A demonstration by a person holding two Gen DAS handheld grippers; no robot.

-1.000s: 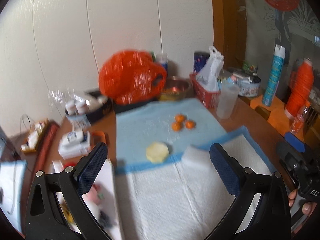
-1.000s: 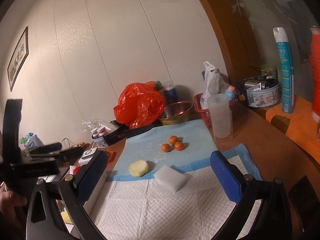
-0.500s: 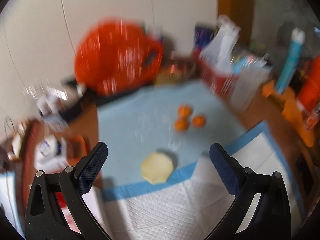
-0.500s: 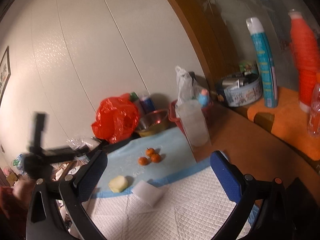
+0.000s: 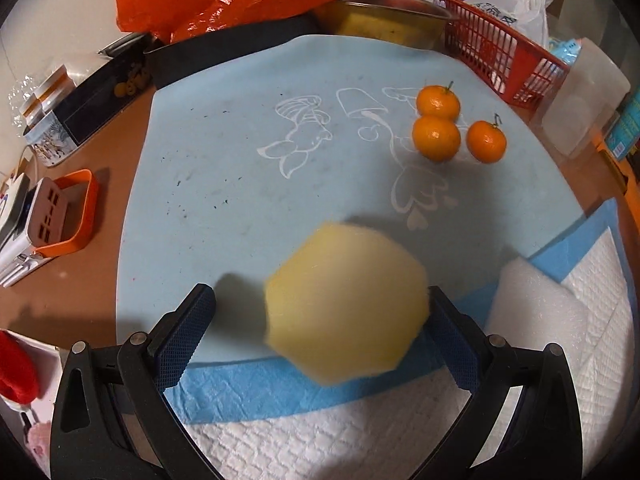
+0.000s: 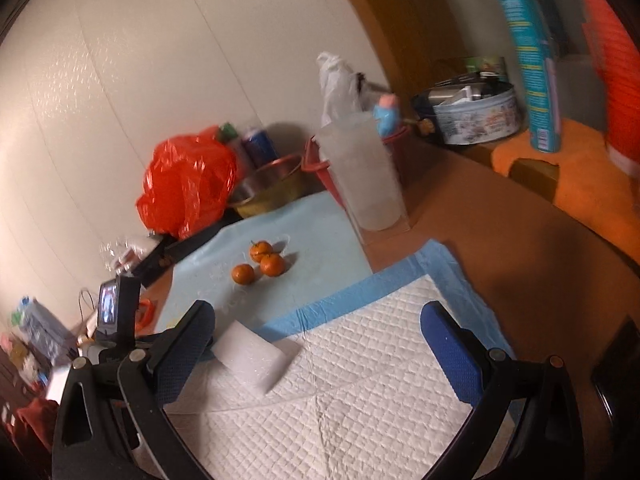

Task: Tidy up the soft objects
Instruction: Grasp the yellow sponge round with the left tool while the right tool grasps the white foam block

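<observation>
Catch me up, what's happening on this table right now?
The left gripper is open around the yellow sponge, which sits between its fingers at the blue mat's near edge, not yet squeezed. The right gripper hangs open above the white quilted pad. The white foam block and three small oranges lie untouched.

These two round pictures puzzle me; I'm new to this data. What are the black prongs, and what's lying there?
Each picture comes from a fisheye camera on a hand-held gripper, looking along its two jaws. The left gripper is open around a round yellow sponge, which touches only its right jaw; nothing is gripped. The right gripper is open and empty above a white quilted pad. A white foam block lies on that pad. Three small orange mandarins sit on a light blue mat.
</observation>
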